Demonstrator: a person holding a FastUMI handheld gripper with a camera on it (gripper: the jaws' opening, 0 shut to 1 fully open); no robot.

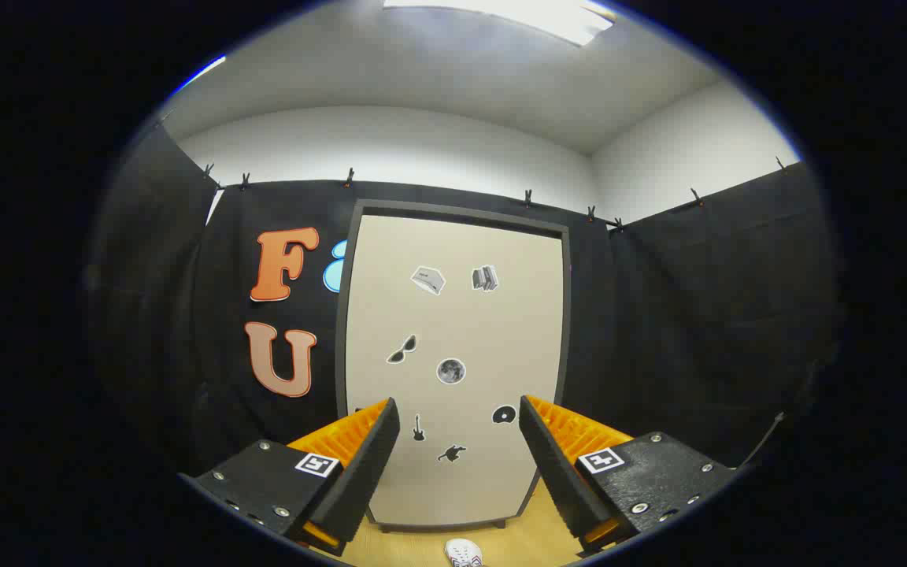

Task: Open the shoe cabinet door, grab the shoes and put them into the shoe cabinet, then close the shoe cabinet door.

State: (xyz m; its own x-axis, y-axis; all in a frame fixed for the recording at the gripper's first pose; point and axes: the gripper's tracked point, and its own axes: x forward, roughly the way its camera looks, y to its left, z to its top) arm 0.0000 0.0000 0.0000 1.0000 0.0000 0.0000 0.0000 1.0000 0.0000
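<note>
The shoe cabinet [453,362] stands upright ahead of me against the black cloth wall. Its beige door, framed in dark grey and dotted with small stickers, is closed. My gripper [459,417] is open, fingers spread wide, with nothing between them; the cabinet door shows through the gap some distance beyond the fingertips. A white shoe [463,552] with red marks lies on the wooden floor [516,539] below and between the fingers, in front of the cabinet's base. Only the shoe's tip is visible.
Black cloth walls close the booth on the left, back and right. White room walls and a ceiling light sit above them. The cabinet's base rests on the light wooden floor.
</note>
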